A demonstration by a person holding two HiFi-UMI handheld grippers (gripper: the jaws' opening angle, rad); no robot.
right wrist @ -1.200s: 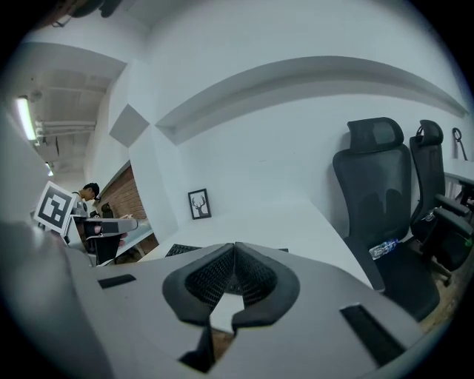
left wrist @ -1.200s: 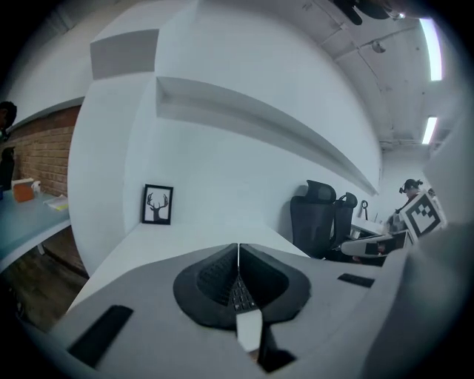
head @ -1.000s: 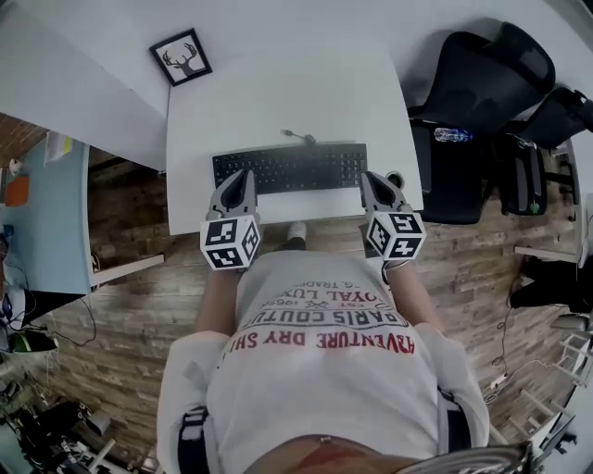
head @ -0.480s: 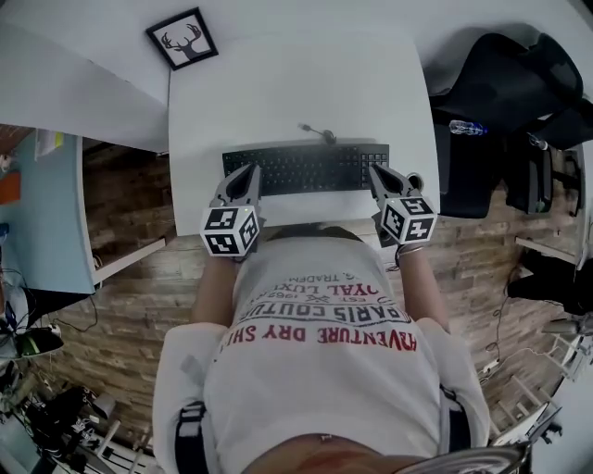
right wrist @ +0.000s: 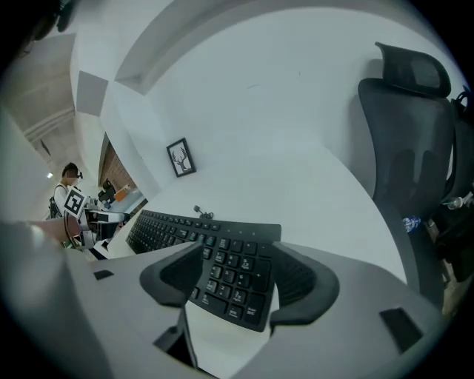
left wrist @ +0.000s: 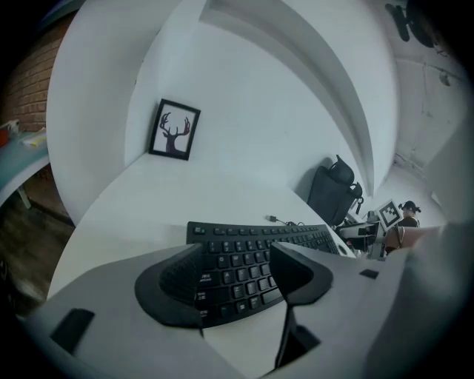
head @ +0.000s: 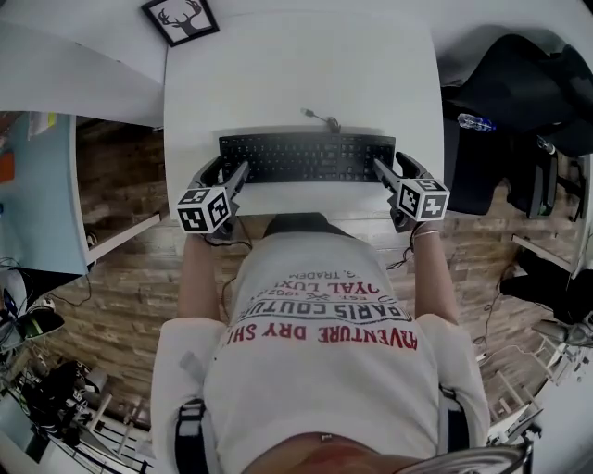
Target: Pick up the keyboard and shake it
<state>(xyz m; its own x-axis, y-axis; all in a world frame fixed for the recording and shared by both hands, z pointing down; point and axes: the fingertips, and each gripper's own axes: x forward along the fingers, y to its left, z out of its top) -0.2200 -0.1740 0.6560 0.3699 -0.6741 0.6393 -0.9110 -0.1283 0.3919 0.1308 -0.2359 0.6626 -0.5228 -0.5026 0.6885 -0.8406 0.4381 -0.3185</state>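
A black keyboard (head: 306,157) lies flat on the white table (head: 296,74), its cable (head: 320,118) trailing off the far edge. My left gripper (head: 225,168) is at its left end, jaws opening wide; in the left gripper view that end of the keyboard (left wrist: 252,252) shows between the dark pads (left wrist: 174,285) of the left gripper (left wrist: 237,263), with no pad pressing on it. My right gripper (head: 391,165) is at the right end, jaws also opening. There the keyboard's number-pad corner (right wrist: 229,270) sits loosely between the jaws of the right gripper (right wrist: 241,270).
A framed deer picture (head: 180,18) leans at the table's far left corner. A black office chair (head: 519,83) stands to the right with a water bottle (head: 474,123) on its seat. A pale blue desk (head: 42,204) is on the left, over wood flooring.
Both grippers moved outward from the keyboard's near edge to its two ends. Their jaws, shut before, now stand apart around the ends.
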